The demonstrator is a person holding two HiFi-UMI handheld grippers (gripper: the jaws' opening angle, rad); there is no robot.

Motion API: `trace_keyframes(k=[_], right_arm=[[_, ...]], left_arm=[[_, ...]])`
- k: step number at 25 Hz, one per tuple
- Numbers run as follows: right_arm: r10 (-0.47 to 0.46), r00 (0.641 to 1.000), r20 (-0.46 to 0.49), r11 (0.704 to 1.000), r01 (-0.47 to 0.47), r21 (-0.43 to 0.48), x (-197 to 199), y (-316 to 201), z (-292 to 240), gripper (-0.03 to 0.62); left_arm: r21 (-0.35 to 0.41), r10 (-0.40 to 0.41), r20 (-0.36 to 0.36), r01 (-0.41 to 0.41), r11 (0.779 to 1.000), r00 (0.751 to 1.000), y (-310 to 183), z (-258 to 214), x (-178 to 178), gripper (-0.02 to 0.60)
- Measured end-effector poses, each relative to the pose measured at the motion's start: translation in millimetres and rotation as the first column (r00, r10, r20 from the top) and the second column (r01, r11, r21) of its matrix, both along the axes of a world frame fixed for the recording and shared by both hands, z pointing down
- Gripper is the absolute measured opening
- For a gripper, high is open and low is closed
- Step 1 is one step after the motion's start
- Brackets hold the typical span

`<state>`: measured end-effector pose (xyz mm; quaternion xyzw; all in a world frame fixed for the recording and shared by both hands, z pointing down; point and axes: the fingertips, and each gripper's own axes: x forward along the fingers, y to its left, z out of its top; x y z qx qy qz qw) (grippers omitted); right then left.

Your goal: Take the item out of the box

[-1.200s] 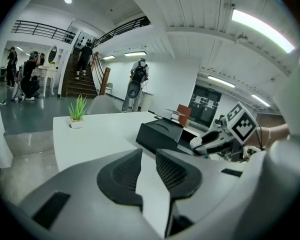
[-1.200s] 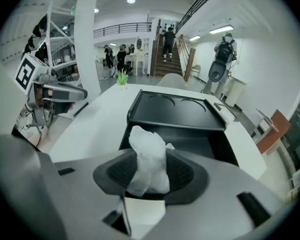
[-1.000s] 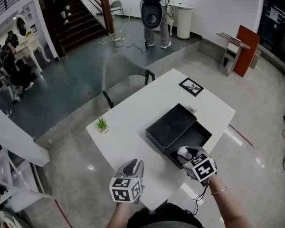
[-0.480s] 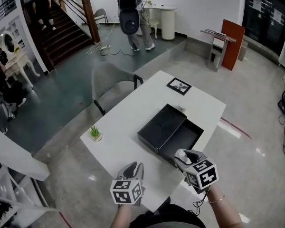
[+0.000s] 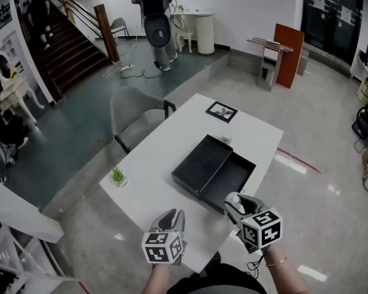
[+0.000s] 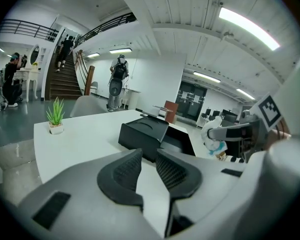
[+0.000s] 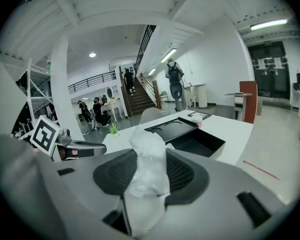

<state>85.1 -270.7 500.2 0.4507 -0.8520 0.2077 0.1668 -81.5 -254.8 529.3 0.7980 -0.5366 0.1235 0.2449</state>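
Now | item (image 7: 149, 159): white wrapped packet, looks light, soft, crinkly; grip mid-body | right gripper (image 5: 235, 202): clamped on item, near box (image 5: 213, 171) | left gripper (image 6: 149, 171): slightly apart, empty

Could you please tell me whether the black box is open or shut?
Open: the lid sits off to one side, leaving the box interior exposed.

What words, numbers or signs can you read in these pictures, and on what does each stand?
No text can be read anywhere.
Left cube, right cube: black-and-white square patterns only, no letters or numbers.
Framed picture: too small to read.
Door notices: too small and blurred to read.
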Motion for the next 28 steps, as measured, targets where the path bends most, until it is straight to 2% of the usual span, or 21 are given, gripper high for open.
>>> trace_keyframes(k=[7, 18, 28], right_arm=[[0.061, 0.998, 0.020, 0.997, -0.062, 0.049, 10, 6, -10, 0.170], [0.138, 0.990, -0.015, 0.986, -0.136, 0.097, 19, 16, -13, 0.161], [0.162, 0.987, -0.015, 0.980, -0.159, 0.120, 17, 14, -15, 0.152]], left_arm=[[-0.002, 0.028, 0.002, -0.028, 1.000, 1.000, 4, -2, 5, 0.072], [-0.005, 0.044, 0.005, -0.044, 0.999, 0.999, 11, -4, 6, 0.072], [-0.005, 0.042, 0.003, -0.042, 0.999, 0.999, 11, -4, 5, 0.072]])
